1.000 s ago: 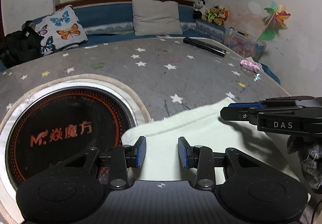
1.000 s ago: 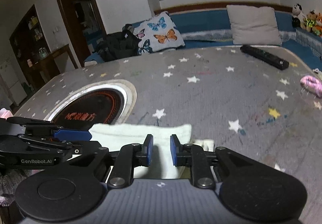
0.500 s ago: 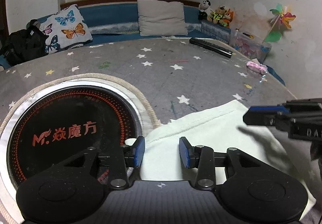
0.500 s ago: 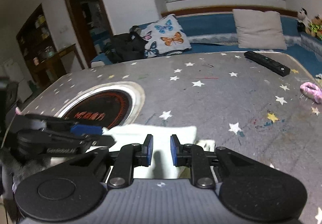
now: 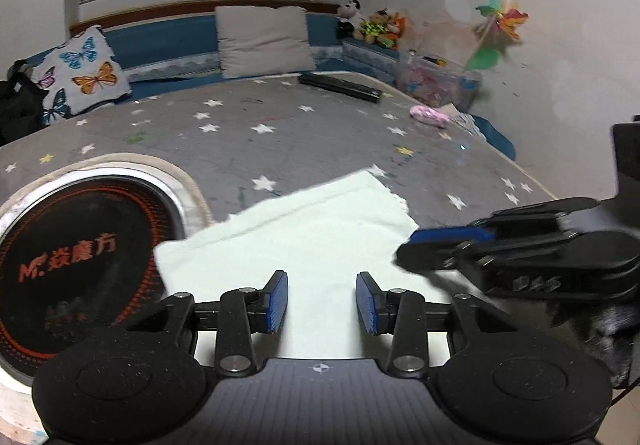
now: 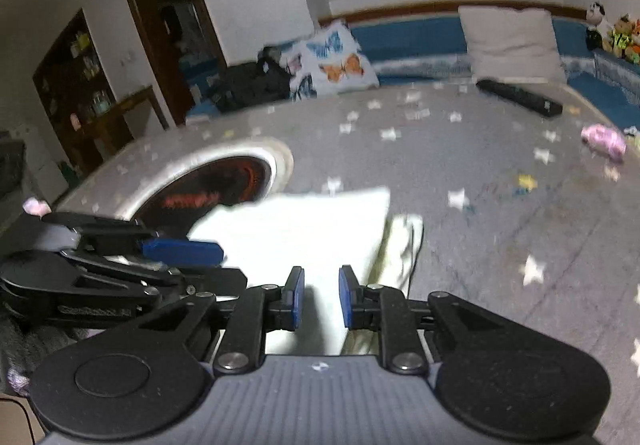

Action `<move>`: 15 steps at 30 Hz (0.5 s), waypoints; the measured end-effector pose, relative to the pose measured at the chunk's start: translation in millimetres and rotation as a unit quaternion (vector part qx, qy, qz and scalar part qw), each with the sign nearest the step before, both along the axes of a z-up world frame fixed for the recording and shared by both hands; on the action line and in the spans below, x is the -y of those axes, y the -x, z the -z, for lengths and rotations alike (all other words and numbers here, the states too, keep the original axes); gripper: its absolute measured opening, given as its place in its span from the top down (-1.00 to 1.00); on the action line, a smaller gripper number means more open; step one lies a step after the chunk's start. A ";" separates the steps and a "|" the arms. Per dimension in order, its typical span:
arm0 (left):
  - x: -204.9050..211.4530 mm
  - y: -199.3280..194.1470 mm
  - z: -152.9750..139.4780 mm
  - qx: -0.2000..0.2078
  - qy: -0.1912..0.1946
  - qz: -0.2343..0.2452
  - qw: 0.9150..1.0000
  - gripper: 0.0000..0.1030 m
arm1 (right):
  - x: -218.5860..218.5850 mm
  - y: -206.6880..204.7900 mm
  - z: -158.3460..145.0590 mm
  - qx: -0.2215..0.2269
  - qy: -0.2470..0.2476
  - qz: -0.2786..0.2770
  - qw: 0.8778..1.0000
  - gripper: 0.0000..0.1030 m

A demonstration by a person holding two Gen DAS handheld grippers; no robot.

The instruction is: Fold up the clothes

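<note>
A pale cream cloth [image 5: 304, 241] lies folded flat on the grey star-patterned table [image 5: 280, 133], with a second layer peeking out at its right edge [image 6: 404, 245]. My left gripper [image 5: 322, 303] hovers over the cloth's near edge, open, with nothing between its blue pads [image 5: 276, 301]. My right gripper [image 6: 321, 297] hangs over the cloth's near right part. Its pads stand a narrow gap apart and pinch nothing. Each gripper shows side-on in the other's view: the right gripper [image 5: 436, 245] by the cloth's right corner, the left gripper [image 6: 200, 259] by its left edge.
A round black hob with red lettering [image 5: 76, 261] is set into the table left of the cloth. A black remote [image 5: 340, 87] and a pink object [image 5: 430, 115] lie farther back. Cushions [image 5: 264, 41] line the bench behind. The table's right edge [image 5: 532, 181] runs close by.
Both grippers have slid sideways over the table. The left one moved right, from the cloth's left corner toward its middle. The cloth lies as before, and the jaws look the same.
</note>
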State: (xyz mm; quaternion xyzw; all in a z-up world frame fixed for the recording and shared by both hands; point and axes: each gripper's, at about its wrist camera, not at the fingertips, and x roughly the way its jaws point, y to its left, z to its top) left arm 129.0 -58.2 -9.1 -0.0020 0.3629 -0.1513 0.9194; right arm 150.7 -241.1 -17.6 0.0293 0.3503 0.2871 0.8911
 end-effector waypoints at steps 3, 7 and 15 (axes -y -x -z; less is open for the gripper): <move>2.7 6.3 2.8 -0.002 -0.004 0.005 1.000 0.18 | 2.7 3.3 0.3 0.000 -0.002 0.003 1.000 0.65; 0.7 18.7 2.0 0.000 -0.001 0.006 1.000 0.17 | 7.3 16.2 -9.7 0.015 -0.001 0.002 1.000 0.65; 5.7 47.2 2.8 0.001 -0.002 0.017 1.000 0.17 | 8.9 65.3 -16.3 0.021 0.005 -0.038 0.999 0.65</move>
